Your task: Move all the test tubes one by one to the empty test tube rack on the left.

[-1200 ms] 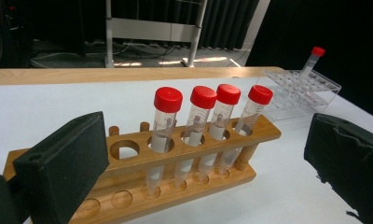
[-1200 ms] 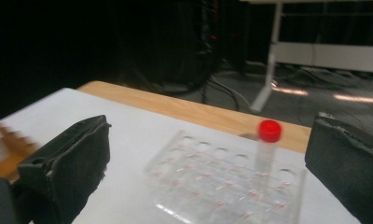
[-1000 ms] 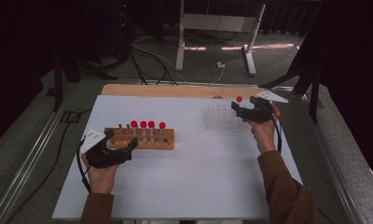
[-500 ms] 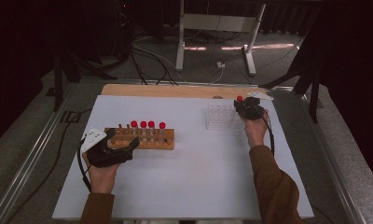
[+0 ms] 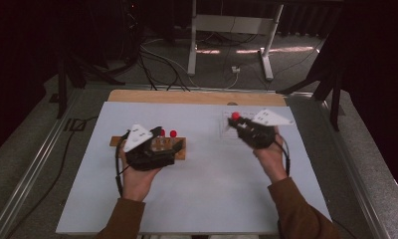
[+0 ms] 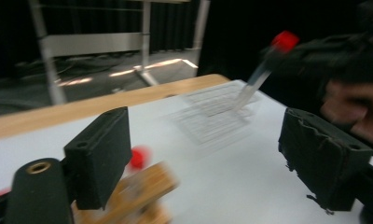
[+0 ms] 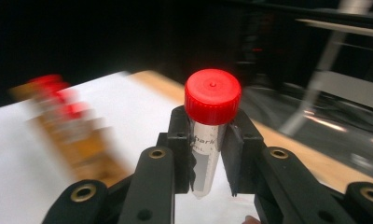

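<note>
Lifted clear of the transparent rack (image 5: 234,130) since the earlier frame: red-capped tube (image 7: 210,135), upright, clamped in right gripper (image 7: 208,161), wooden rack (image 5: 163,145) off toward left gripper (image 5: 154,152), closing half-wide over that rack's end on the bench (image 5: 212,189).

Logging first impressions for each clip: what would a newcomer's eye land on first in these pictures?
First, the red-capped tube clamped upright in the right tool, lifted above the clear rack at the white board's far right. Next, the wooden rack left of centre with red caps sticking up; the left tool is at it, pads apart with nothing pressed between them, its jaws having just been closing.
</note>
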The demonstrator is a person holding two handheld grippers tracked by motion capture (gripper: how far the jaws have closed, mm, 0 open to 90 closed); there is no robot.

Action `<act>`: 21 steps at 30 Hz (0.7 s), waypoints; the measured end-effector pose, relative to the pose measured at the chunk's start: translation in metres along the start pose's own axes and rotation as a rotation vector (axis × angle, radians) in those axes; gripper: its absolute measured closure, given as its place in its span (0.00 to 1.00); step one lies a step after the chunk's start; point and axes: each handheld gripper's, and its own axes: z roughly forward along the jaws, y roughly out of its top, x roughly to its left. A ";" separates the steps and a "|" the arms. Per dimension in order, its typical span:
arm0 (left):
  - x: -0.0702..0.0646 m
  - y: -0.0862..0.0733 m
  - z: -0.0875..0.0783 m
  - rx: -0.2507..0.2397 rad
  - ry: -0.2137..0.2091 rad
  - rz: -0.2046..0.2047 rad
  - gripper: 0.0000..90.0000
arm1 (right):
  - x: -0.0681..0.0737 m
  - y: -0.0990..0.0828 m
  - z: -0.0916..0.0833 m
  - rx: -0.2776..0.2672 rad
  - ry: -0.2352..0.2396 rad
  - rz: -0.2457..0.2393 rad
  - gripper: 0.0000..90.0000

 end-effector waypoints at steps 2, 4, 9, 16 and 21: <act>-0.012 0.006 0.008 -0.002 -0.041 0.031 0.36 | 0.025 0.001 0.005 0.016 0.069 -0.013 0.83; -0.021 0.010 0.016 0.003 -0.066 0.052 0.45 | 0.045 0.002 0.012 0.038 0.133 -0.037 0.83; -0.025 0.010 0.028 0.044 -0.084 0.066 0.60 | 0.072 0.008 0.021 0.054 0.213 -0.054 0.83; -0.021 0.007 0.025 0.032 -0.119 0.064 0.78 | 0.078 0.008 0.024 0.062 0.256 -0.046 0.82; 0.003 0.010 0.004 0.003 -0.029 0.032 0.78 | 0.068 0.003 0.013 0.067 0.259 -0.010 0.48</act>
